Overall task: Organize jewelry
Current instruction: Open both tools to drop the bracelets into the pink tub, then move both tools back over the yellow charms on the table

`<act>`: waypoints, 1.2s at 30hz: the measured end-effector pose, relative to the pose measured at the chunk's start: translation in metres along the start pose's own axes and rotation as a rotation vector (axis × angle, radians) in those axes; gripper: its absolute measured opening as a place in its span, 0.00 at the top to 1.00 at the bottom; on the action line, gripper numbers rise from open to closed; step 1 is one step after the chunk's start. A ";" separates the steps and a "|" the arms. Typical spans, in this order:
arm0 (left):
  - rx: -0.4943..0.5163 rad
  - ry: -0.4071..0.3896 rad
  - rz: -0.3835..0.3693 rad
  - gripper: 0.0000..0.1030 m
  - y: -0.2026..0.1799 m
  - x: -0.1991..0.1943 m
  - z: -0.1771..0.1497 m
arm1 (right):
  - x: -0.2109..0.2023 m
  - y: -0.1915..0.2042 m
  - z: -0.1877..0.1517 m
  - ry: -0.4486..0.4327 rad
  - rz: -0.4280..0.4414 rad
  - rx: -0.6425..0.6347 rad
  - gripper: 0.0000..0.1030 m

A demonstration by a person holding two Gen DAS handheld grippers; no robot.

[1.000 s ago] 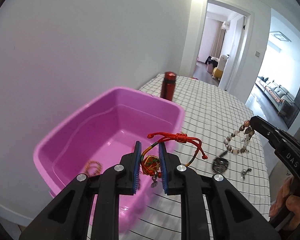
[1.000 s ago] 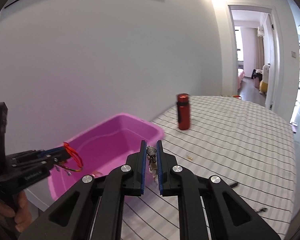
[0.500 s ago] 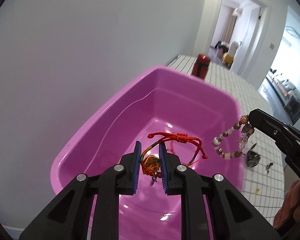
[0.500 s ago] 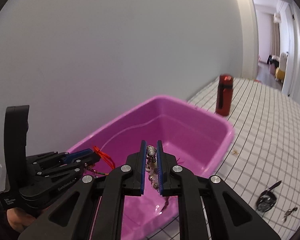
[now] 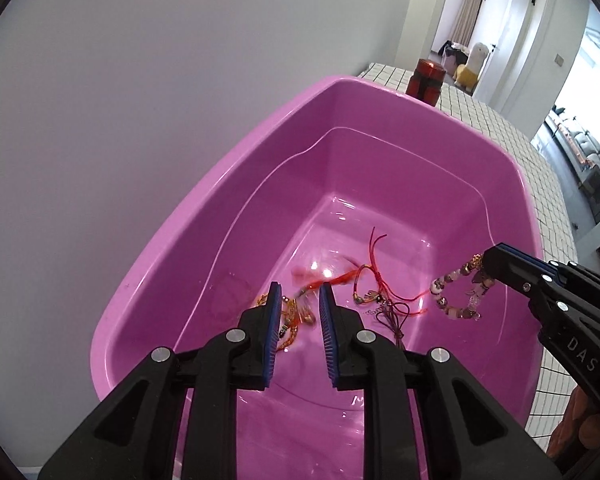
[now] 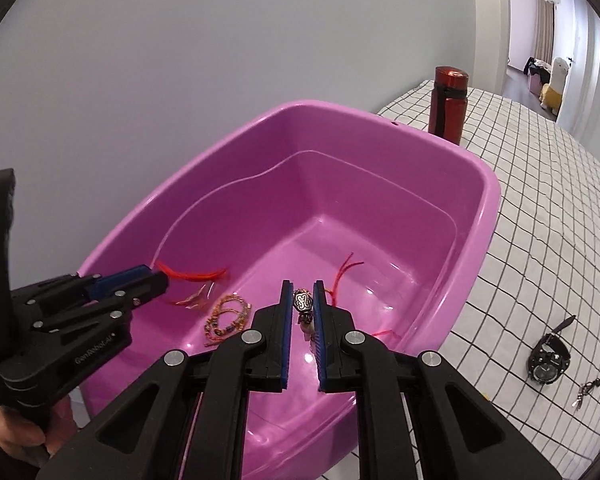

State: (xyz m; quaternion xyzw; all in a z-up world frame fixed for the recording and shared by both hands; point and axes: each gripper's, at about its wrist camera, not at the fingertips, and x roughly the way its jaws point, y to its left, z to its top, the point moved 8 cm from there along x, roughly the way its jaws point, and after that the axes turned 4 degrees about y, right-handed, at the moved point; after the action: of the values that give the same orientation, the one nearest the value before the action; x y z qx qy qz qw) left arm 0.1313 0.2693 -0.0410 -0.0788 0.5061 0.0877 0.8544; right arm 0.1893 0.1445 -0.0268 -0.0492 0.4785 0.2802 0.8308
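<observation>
A pink plastic tub (image 5: 228, 168) (image 6: 488, 200) stands on the checked table. My left gripper (image 5: 300, 292) is open over the tub, and the red cord bracelet (image 5: 324, 280) (image 6: 196, 276) is blurred just below its tips, falling free. My right gripper (image 6: 303, 292) is shut on a beaded bracelet (image 5: 456, 300) by a silver bead (image 6: 303, 302) and holds it above the tub's right side. Other pieces lie on the tub floor: a gold chain (image 6: 228, 316) and a red string bracelet (image 5: 374, 276).
A red flask (image 6: 448, 104) stands on the table behind the tub. A black watch (image 6: 548, 360) and a small metal charm (image 6: 586, 390) lie on the checked cloth to the right. A white wall runs along the tub's left.
Both grippers have moved further over the tub. My left gripper has opened and let go of the red cord bracelet, which is dropping into the tub. The right gripper still holds the beaded bracelet.
</observation>
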 end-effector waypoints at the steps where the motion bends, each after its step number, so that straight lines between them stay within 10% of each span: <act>1: 0.007 0.000 0.008 0.77 -0.001 0.000 -0.001 | 0.000 -0.002 -0.001 0.001 -0.005 -0.001 0.90; 5: -0.008 -0.023 0.016 0.25 0.003 -0.006 0.001 | -0.005 -0.006 -0.004 0.000 -0.028 0.015 0.73; 36: 0.058 -0.095 -0.037 0.07 -0.018 -0.042 -0.012 | -0.089 -0.033 -0.066 -0.128 -0.100 0.195 0.42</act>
State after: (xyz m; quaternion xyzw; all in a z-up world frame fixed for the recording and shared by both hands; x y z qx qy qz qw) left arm 0.1056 0.2463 -0.0088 -0.0591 0.4656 0.0606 0.8809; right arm 0.1209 0.0568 0.0048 0.0260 0.4462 0.1932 0.8734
